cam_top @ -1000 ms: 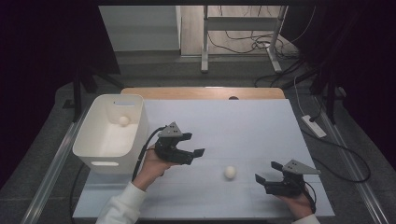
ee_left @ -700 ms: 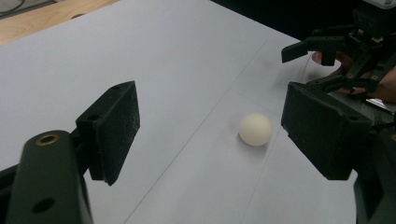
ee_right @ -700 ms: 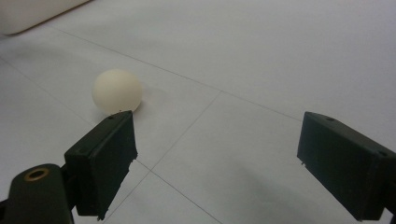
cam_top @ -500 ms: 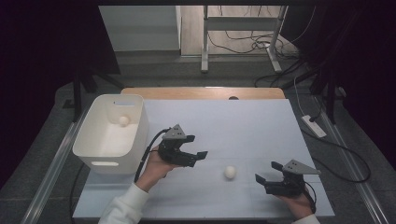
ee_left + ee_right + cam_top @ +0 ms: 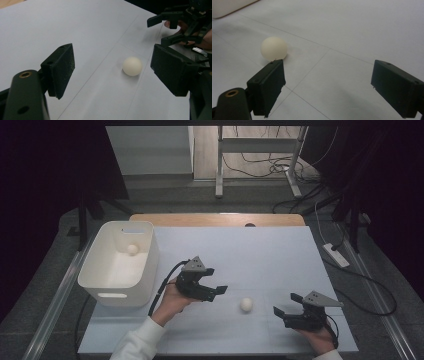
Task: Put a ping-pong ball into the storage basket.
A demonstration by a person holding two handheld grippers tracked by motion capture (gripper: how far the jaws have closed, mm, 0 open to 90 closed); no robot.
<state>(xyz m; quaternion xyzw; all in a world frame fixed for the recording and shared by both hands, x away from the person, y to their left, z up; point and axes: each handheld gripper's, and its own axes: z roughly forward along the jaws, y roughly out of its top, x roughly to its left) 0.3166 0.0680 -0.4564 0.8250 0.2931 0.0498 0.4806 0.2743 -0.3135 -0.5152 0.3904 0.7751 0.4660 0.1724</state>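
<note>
— So where is the white ball (image 5: 246, 304)?
— Lying on the bench (image 5: 260, 255), between both grippers.
— And their fingers?
— Left gripper (image 5: 218, 291) open, empty, near it; right gripper (image 5: 284, 305) open, empty too.

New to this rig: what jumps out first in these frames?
The small white ball alone on the pale table, lying between the two hand-held grippers. The left gripper points at it with its fingers spread open and not touching it; the right gripper is open too, beside it. At the table's left stands a white bin with a second ball inside.
</note>
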